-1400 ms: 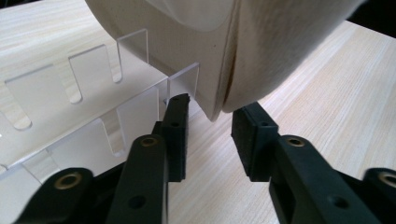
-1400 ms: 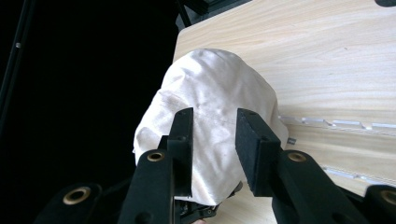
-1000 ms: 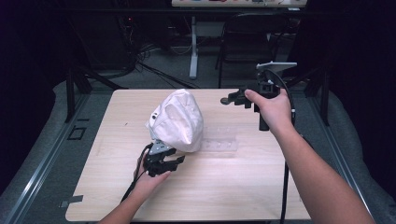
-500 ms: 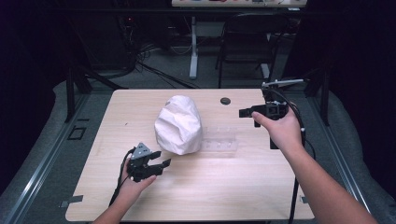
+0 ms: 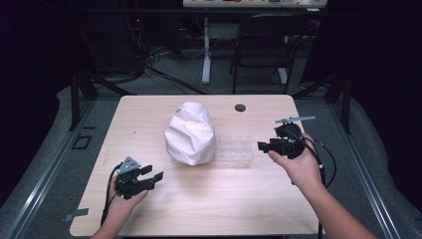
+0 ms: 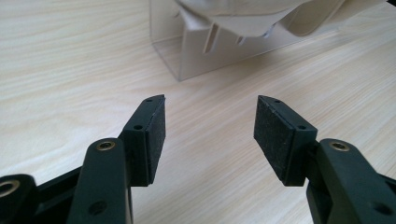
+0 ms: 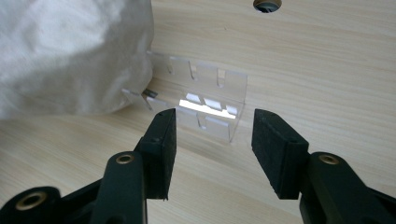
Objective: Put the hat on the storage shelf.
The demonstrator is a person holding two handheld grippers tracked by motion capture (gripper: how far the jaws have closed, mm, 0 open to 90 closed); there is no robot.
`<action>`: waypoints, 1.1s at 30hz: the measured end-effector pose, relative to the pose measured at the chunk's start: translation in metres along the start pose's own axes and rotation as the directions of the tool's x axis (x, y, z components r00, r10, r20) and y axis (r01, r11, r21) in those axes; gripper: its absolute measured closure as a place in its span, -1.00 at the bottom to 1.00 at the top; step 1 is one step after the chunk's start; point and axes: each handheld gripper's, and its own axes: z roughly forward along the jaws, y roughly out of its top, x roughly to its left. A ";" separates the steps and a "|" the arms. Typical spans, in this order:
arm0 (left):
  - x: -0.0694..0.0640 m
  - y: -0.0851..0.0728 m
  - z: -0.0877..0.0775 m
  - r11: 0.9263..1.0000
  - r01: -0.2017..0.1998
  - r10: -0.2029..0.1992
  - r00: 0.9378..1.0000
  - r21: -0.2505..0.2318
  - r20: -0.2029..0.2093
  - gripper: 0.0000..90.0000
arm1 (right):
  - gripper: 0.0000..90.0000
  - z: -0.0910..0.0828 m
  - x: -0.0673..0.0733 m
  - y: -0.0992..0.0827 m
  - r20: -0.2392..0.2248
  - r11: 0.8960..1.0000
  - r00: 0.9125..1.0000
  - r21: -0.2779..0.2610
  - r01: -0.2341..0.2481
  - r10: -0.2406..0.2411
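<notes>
A crumpled white bag stands in the middle of the wooden table, draped over the left end of a clear plastic rack. My left gripper lies low at the front left, apart from the bag. Its jaws have just been opening and stand open with nothing between them, aimed at the rack's corner under the bag. My right gripper hovers just right of the rack. Its jaws have just been opening too and are empty, facing the rack's end beside the bag.
A small dark round hole sits near the table's far edge, also in the right gripper view. Beyond the table stand a chair, a desk leg and cables on the floor. Cables trail from both grippers.
My left gripper drew back from the bag's lower edge toward the front left. My right gripper came down from the table's far side to the rack's right end, its jaws spreading wider.
</notes>
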 end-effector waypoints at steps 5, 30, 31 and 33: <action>0.008 -0.005 0.000 1.000 0.017 -0.017 1.000 0.000 -0.003 -0.01 | 0.12 0.015 0.001 -0.030 -0.012 1.000 1.000 -0.014 0.027 -0.028; -0.001 -0.009 0.012 0.999 -0.025 0.025 1.000 0.026 0.005 0.03 | 0.10 0.060 -0.015 -0.140 0.124 0.982 0.991 -0.177 0.066 -0.044; -0.002 -0.009 0.013 0.999 -0.028 0.027 1.000 0.023 0.008 0.03 | 0.10 0.062 -0.015 -0.142 0.125 0.981 0.991 -0.183 0.063 -0.040; -0.003 -0.009 0.013 0.999 -0.033 0.033 0.999 0.020 0.011 0.03 | 0.10 0.064 -0.015 -0.145 0.133 0.979 0.990 -0.192 0.069 -0.044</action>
